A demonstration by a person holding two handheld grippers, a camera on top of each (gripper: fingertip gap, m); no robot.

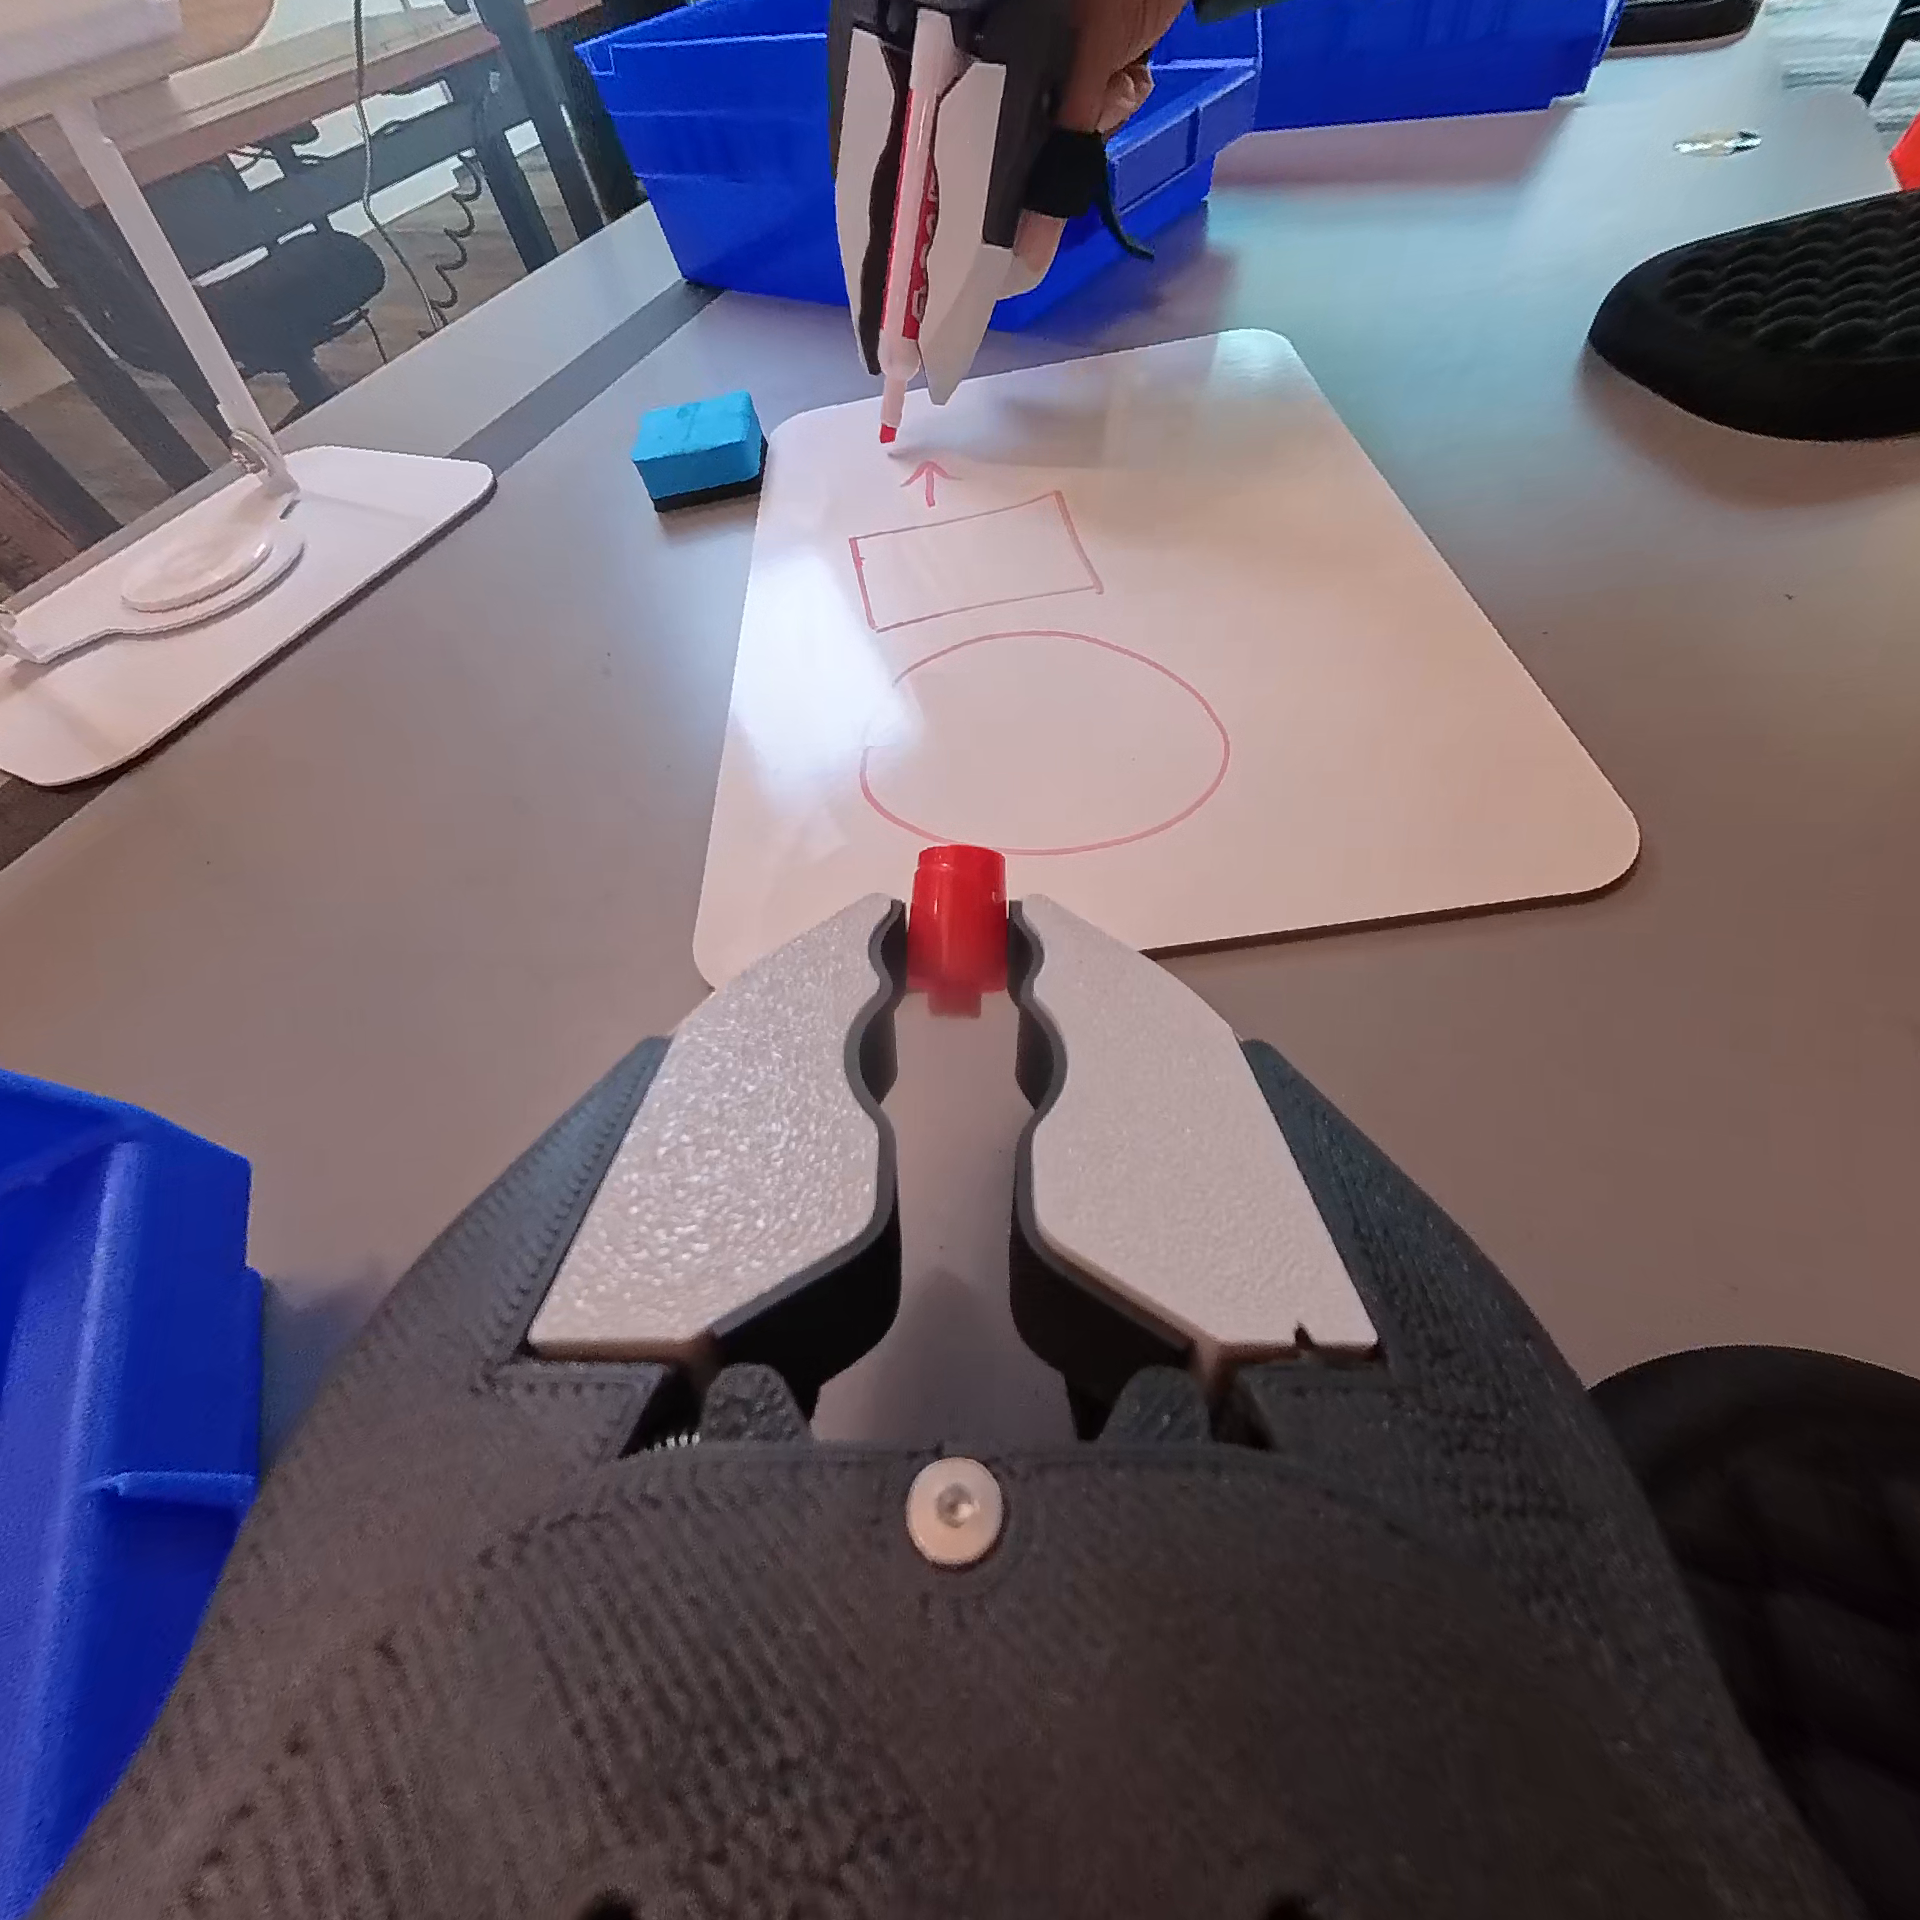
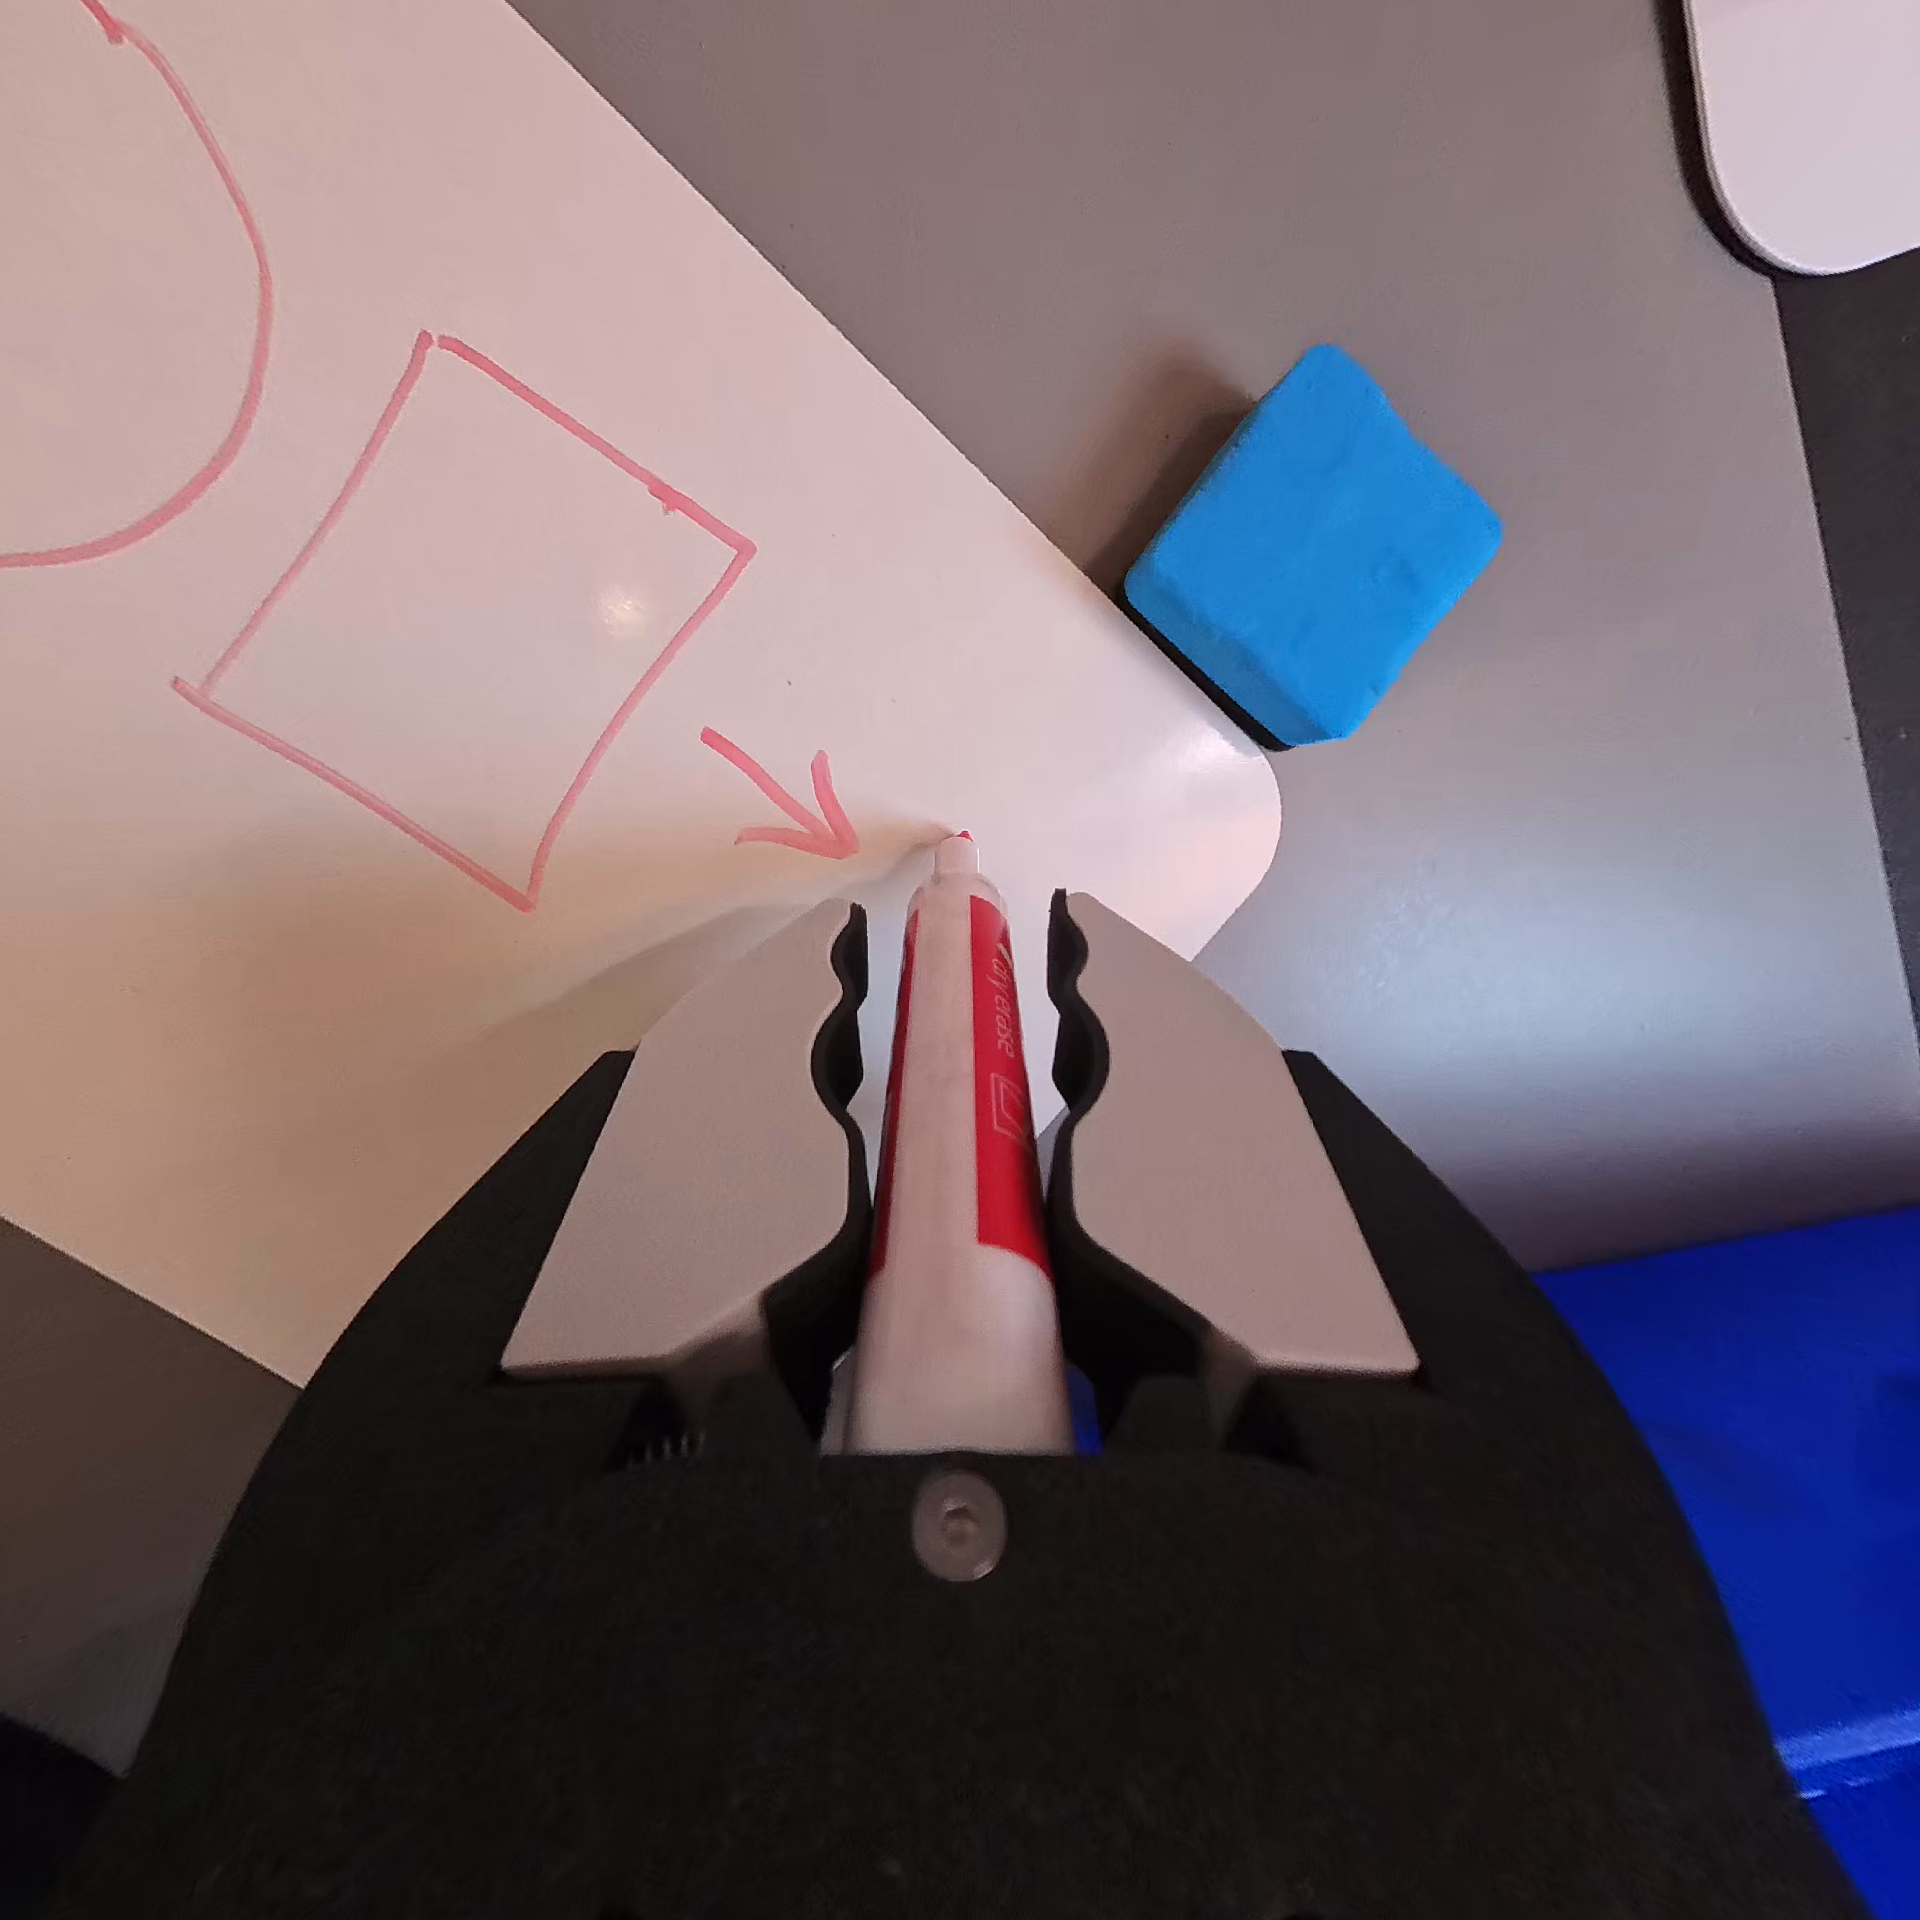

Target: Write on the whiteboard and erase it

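Whiteboard [image 2: 935, 644] corner under marker [image 2: 961, 1122] clamped in right gripper [image 2: 961, 909]; left gripper [image 1: 956, 914] pinches cap [image 1: 956, 925]

The marker [image 2: 961, 1143] bears printed lettering along its red label.

Your whiteboard [image 1: 1299, 665] lies flat on the worktop [image 1: 416, 831]. On it, in the left wrist view: circle [image 1: 1044, 743] nearest, square [image 1: 971, 561] behind it, arrow [image 1: 930, 480] behind that. Eraser [image 1: 698, 449] sits on the worktop just beside the board's far left corner. Lamp base [image 1: 239, 603] lies well left of the board. Bin [image 1: 727, 156] stands behind the board, mat [image 1: 1766, 322] off to its far right.
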